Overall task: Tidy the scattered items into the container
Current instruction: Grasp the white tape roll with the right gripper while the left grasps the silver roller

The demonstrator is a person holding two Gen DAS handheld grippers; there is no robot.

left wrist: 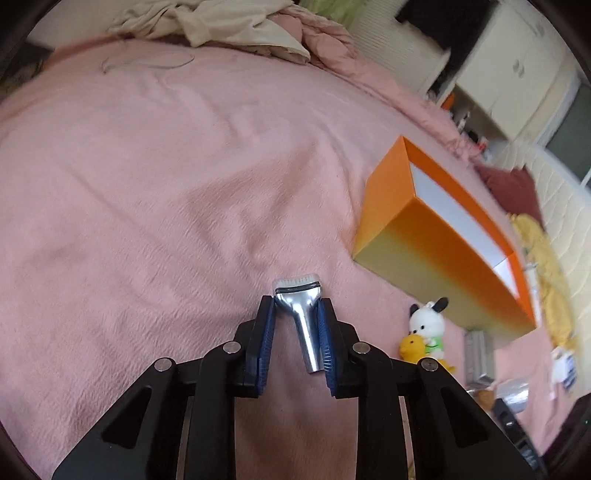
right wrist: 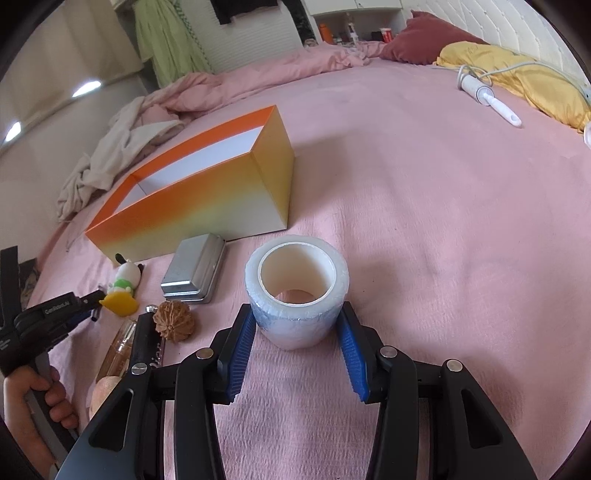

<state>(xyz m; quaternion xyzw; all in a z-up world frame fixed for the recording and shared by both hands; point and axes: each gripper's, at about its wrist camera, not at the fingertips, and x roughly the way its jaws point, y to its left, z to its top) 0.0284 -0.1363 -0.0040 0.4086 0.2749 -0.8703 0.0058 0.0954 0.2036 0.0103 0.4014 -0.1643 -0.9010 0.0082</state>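
The box's (left wrist: 436, 236) floor was hidden behind its own near wall in both views, so its contents could not be told. In the left wrist view the toy's (left wrist: 428, 332) lower part sat behind the right finger of the tongs, and the tin (left wrist: 478, 356) and the things at the lower right were blurred and partly cut off. In the right wrist view the bottle (right wrist: 120, 345) lay mostly behind the tongs' arm, its label only partly readable. A pale round thing (right wrist: 103, 393) below it was too covered to name. The hand (right wrist: 31, 402) was cut by the frame's edge. Items on the far shelf (right wrist: 351, 31) were too small to tell.
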